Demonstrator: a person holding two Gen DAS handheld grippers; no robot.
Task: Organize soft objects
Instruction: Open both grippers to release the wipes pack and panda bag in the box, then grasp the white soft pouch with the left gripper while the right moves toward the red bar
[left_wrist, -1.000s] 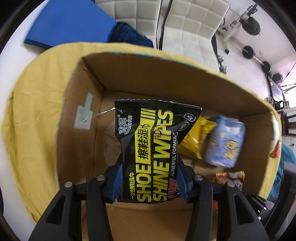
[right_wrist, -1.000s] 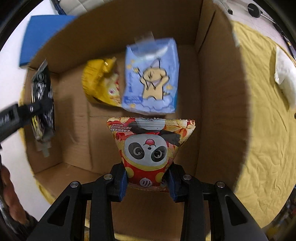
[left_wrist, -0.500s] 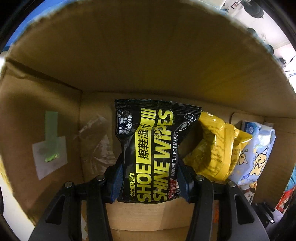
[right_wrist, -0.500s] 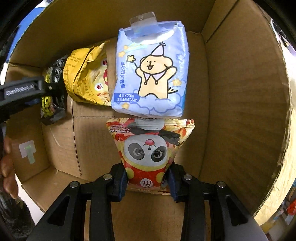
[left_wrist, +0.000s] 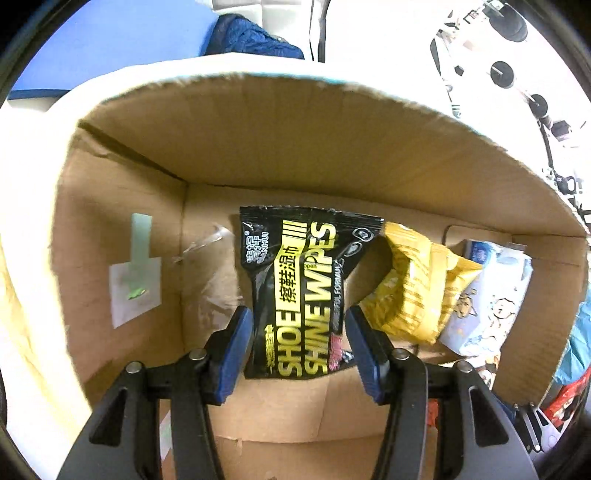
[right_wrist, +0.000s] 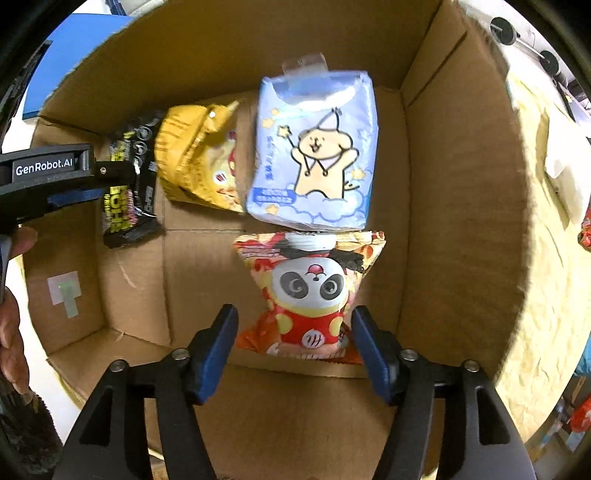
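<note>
A cardboard box (left_wrist: 303, 147) (right_wrist: 461, 184) holds soft packs. My left gripper (left_wrist: 299, 343) is open inside it, its pads just off the sides of a black and yellow shoe wipes pack (left_wrist: 303, 291), which rests on the box floor; that pack also shows in the right wrist view (right_wrist: 127, 192). My right gripper (right_wrist: 295, 339) is open around a red panda snack bag (right_wrist: 314, 295) lying on the box floor. A yellow snack bag (left_wrist: 413, 288) (right_wrist: 199, 162) and a blue tissue pack (left_wrist: 487, 291) (right_wrist: 317, 155) lie at the back.
The box stands on a yellow cloth (right_wrist: 546, 280). A blue board (left_wrist: 110, 40) and dark blue fabric (left_wrist: 251, 37) lie beyond the box. White chairs and gym weights stand further back. A red packet (right_wrist: 585, 229) lies on the cloth at the right.
Both grippers have opened and let go of their packs inside the box. The left wrist camera has pulled back up, so the box rim shows again.
</note>
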